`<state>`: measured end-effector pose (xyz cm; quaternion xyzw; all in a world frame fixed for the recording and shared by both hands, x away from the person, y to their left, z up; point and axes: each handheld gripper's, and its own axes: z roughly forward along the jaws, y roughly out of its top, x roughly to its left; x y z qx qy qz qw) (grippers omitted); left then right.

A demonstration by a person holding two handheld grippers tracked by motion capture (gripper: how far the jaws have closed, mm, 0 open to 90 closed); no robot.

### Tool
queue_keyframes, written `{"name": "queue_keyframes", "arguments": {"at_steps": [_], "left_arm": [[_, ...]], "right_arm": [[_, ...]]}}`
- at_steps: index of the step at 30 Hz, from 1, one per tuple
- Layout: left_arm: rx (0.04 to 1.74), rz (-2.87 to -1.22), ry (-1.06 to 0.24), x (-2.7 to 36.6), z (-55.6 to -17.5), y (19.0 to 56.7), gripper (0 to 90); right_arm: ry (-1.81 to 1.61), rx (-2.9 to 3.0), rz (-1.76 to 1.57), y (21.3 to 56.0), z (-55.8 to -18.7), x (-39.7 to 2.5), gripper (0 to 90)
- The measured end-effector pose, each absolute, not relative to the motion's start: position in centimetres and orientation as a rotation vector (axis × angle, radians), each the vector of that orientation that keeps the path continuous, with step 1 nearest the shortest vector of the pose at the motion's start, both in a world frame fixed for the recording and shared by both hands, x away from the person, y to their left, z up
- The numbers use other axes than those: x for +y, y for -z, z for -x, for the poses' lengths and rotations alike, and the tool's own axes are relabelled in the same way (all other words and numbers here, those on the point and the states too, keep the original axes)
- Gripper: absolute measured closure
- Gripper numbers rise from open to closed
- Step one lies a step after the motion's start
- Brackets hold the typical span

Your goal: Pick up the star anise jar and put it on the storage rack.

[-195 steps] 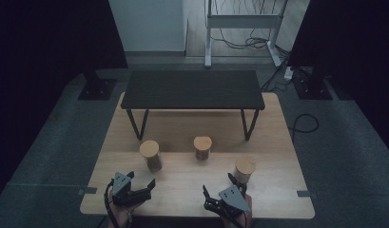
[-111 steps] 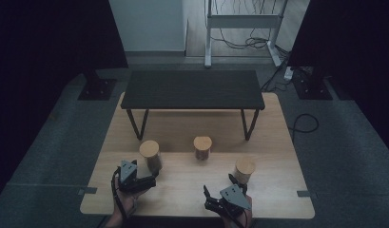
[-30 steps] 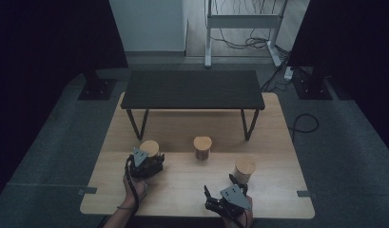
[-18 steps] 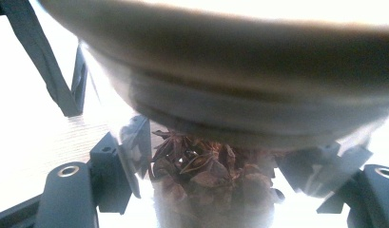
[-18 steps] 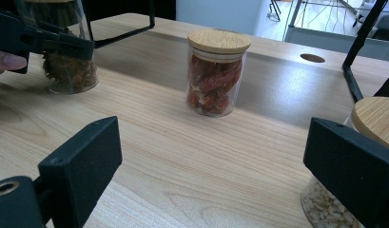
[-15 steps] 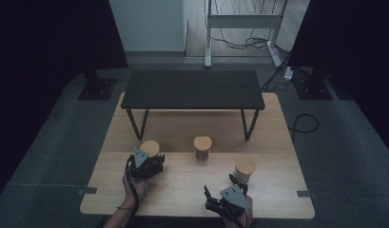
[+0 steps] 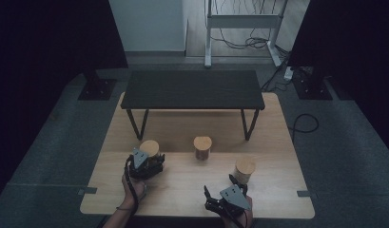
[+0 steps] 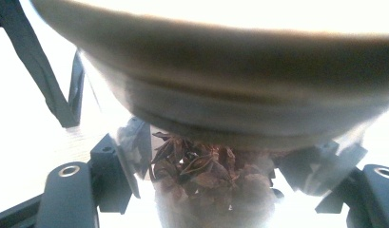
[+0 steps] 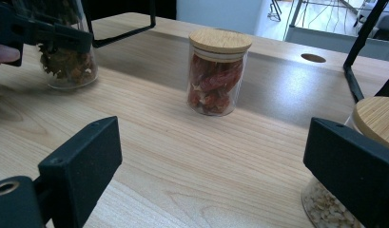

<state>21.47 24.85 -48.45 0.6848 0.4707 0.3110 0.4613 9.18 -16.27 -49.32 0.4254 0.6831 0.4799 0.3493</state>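
Three glass jars with wooden lids stand on a light wooden table (image 7: 182, 190). The left jar (image 7: 149, 147) holds star anise (image 8: 206, 175). My left gripper (image 7: 152, 159) is shut on that jar, one jaw on each side of the glass (image 8: 211, 171). In the right gripper view the same jar (image 9: 68, 61) rests on the table with a black jaw across it. The middle jar (image 7: 202, 147) holds red dried pieces (image 9: 216, 76). The right jar (image 7: 244, 168) holds pale bits (image 9: 373, 118). My right gripper (image 7: 219, 187) stands open near the front edge, with nothing between its jaws (image 9: 211, 175).
A low black bench (image 7: 192, 90) stands across the back of the table, and its thin legs (image 7: 135, 123) come down just behind the jars. A round cable hole (image 9: 313, 58) sits in the tabletop beyond the middle jar. Dark floor surrounds the table.
Over the last seconds my left gripper moved from the table's front edge forward to the left jar and closed around it. It has held still for the last second. The right gripper has not moved.
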Motion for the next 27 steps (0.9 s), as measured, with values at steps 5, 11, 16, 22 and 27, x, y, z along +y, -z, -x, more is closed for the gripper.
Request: {"name": "queue_keyframes", "arguments": {"at_steps": [5, 11, 16, 22, 27], "left_arm": [[1.152, -1.671, -0.774, 25.0, -21.1, 48.0, 26.1], [1.150, -1.656, -0.775, 25.2, -20.8, 47.5, 26.1], [1.151, -1.643, -0.773, 25.5, -20.5, 47.1, 26.1], [1.150, -1.619, -0.761, 25.9, -20.2, 46.5, 26.1], [1.141, -1.610, -0.754, 26.1, -20.1, 46.3, 26.1]], "right_arm": [[-1.242, 1.774, -1.102, 49.3, -9.2, -16.2, 5.0], [-1.243, 1.771, -1.103, 49.3, -9.2, -16.2, 5.0], [-1.244, 1.772, -1.104, 49.3, -9.2, -16.2, 5.0], [-1.245, 1.775, -1.103, 49.3, -9.1, -16.1, 5.0], [-1.244, 1.777, -1.105, 49.3, -9.2, -16.1, 5.0]]}}
